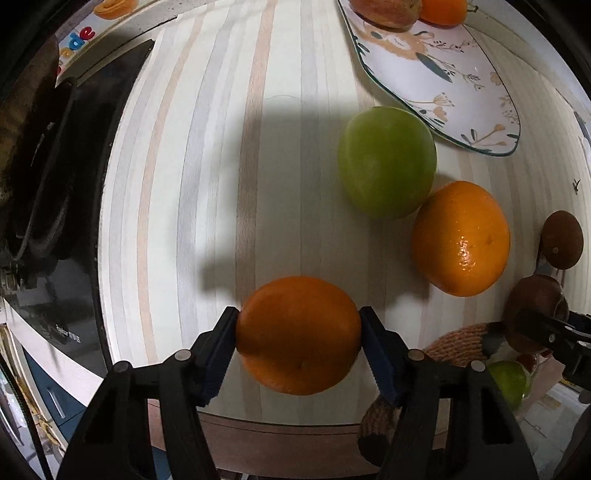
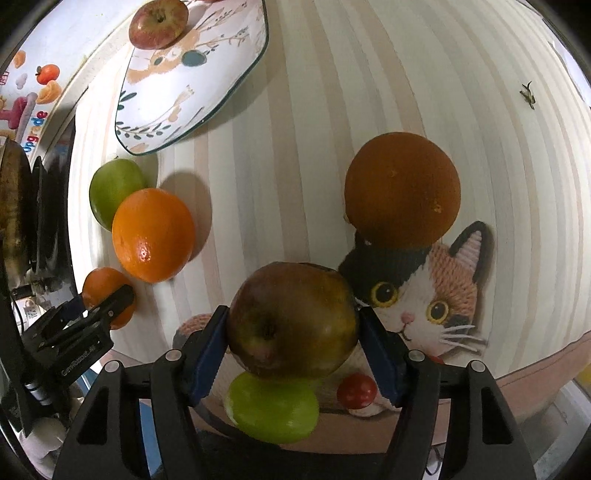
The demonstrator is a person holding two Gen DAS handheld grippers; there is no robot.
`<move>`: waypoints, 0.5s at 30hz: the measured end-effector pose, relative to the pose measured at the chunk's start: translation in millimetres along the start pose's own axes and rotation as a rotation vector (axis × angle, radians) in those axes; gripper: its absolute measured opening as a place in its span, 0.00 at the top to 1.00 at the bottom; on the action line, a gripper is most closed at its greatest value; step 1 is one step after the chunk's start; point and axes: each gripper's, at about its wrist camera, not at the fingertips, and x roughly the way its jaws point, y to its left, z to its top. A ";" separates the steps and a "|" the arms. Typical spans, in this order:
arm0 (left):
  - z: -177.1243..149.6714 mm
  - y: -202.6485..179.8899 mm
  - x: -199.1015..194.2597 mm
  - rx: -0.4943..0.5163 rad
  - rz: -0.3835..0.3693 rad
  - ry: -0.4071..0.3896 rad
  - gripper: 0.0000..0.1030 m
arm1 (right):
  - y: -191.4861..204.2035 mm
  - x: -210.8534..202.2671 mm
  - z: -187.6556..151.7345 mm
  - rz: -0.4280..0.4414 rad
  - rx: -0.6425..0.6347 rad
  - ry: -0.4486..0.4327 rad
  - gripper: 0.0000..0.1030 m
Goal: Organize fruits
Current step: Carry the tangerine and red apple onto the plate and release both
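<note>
Orange and round, a small smooth-skinned orange (image 1: pixel 298 335) sits clamped between the blue pads of the left gripper (image 1: pixel 298 332) in the left wrist view, low over the pale striped tabletop (image 1: pixel 221 166). Beyond it lie a green apple (image 1: pixel 387 162) touching a larger glossy orange (image 1: pixel 461 238), and the floral ceramic plate (image 1: pixel 461 96) near the far edge carries more fruit. In the right wrist view, the right gripper (image 2: pixel 292 326) grasps a dark reddish-brown apple (image 2: pixel 292 325), both pads pressed to its sides, above a knitted calico cat mat (image 2: pixel 424 306). A dull dark orange (image 2: pixel 402 190) rests on the mat's far end, and a red apple (image 2: pixel 159 23) sits on the plate.
</note>
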 end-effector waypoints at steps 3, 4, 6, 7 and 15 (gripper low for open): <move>-0.4 -4.4 1.4 0.003 0.005 -0.004 0.39 | 2.7 -0.5 -0.4 -0.006 -0.009 0.005 0.30; -0.5 -1.7 -0.7 0.003 0.009 -0.003 0.40 | 2.5 -0.3 -1.4 -0.008 -0.012 0.007 0.30; -3.5 -2.9 -1.0 -0.004 0.004 -0.001 0.40 | 3.6 1.3 -3.5 -0.012 -0.021 0.002 0.31; -2.8 -4.2 -3.4 -0.007 0.001 -0.002 0.40 | 5.3 1.5 -3.9 -0.014 -0.026 -0.004 0.31; 3.6 -10.0 -74.2 -0.034 -0.091 -0.122 0.40 | 10.6 -37.8 -4.7 0.063 -0.016 -0.075 0.32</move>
